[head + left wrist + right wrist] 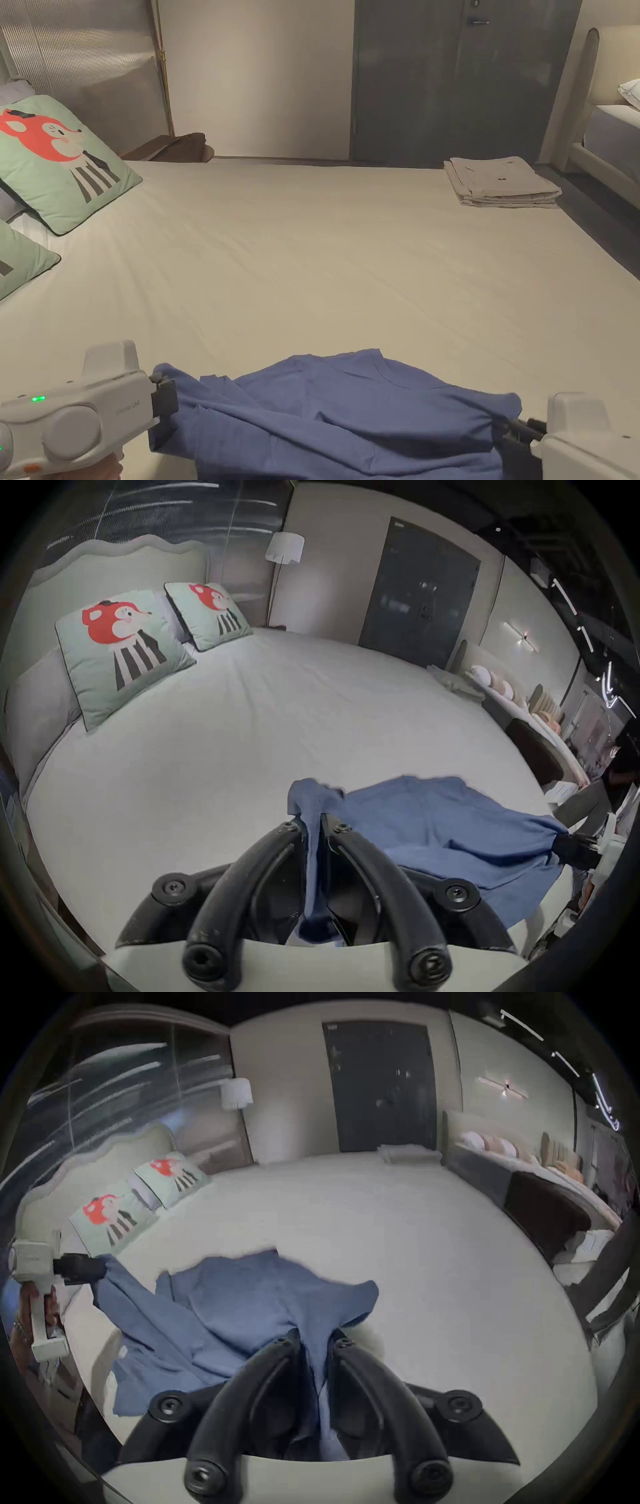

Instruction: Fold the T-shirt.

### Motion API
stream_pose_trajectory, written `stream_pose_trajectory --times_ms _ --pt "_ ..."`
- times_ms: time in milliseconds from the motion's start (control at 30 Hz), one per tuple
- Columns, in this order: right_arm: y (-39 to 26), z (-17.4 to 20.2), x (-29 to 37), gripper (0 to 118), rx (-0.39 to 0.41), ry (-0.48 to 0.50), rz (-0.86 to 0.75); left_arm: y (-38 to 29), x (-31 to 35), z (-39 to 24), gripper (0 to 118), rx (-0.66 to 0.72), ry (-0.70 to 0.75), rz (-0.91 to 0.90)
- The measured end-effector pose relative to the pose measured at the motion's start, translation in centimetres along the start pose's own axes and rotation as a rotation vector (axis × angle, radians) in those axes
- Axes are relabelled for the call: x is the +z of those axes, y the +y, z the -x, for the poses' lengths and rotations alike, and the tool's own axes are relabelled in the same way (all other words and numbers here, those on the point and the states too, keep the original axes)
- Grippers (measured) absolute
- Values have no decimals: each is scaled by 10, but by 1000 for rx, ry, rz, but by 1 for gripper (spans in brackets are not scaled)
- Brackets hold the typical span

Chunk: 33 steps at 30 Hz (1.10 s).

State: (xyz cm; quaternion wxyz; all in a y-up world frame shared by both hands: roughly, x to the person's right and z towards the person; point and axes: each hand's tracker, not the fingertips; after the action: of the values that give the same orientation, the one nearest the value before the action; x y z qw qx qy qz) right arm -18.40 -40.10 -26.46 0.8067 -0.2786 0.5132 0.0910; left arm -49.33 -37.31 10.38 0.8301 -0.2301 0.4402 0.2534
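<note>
**Blue T-shirt held at both ends over the near edge of the bed**

A blue T-shirt (350, 412) is seen spread in loose folds at the near edge of a bed (350, 250) covered with a pale sheet. The cloth is gripped at its two outer ends. At the left end a bunched corner is pinched by the left gripper (313, 823); in the left gripper view its two black jaws are closed onto a strip of blue cloth that runs down between them. At the right end the cloth is pinched by the right gripper (317, 1342); in the right gripper view its jaws are likewise pressed together on a gathered fold. Between the two grips the shirt sags and is creased, with its collar edge turned towards the far side of the bed. In the right gripper view part of the shirt is seen hanging past the mattress edge.

In the head view the white body of the left gripper is shown at the lower left, with a small green light lit on it, and the right one at the lower right corner.

A stack of folded pale clothes (500, 181) is laid at the far right corner of the bed, well apart from the shirt. Two green cushions (121, 649) with a red animal figure are propped at the headboard, to the left
</note>
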Motion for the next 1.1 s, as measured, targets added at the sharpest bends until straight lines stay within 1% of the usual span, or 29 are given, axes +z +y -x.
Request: stream_pose_trajectory --times_ms 100,167,333,467,533,667,767,900,1033,1067,1100 --pt "27 6 27 11 18 16 -108 19 29 -7 3 -17 -17 -93" --pt "50 18 52 11 30 28 -180 33 51 -11 3 -13 -38 -153" --pt "90 23 97 11 52 30 -344 71 110 -20 3 -31 -70 -320" --pt "123 33 142 11 48 44 -456 100 151 -25 3 -25 -112 -418" --pt "136 34 158 11 72 43 -500 112 168 -29 3 -33 -111 -467" --pt "160 36 184 11 78 41 -577 133 195 -37 3 -22 -155 -529" --pt "174 38 196 11 77 38 -615 146 207 -44 3 -25 -190 -569" --pt "191 37 197 11 90 24 -635 164 207 -55 3 -35 -191 -597" --pt "207 36 183 11 88 15 -637 185 188 -61 3 -33 -203 -592" --pt "211 25 172 11 84 13 -637 190 182 -64 3 -33 -204 -591" --pt "216 23 166 11 80 12 -637 194 177 -67 3 -38 -203 -587"
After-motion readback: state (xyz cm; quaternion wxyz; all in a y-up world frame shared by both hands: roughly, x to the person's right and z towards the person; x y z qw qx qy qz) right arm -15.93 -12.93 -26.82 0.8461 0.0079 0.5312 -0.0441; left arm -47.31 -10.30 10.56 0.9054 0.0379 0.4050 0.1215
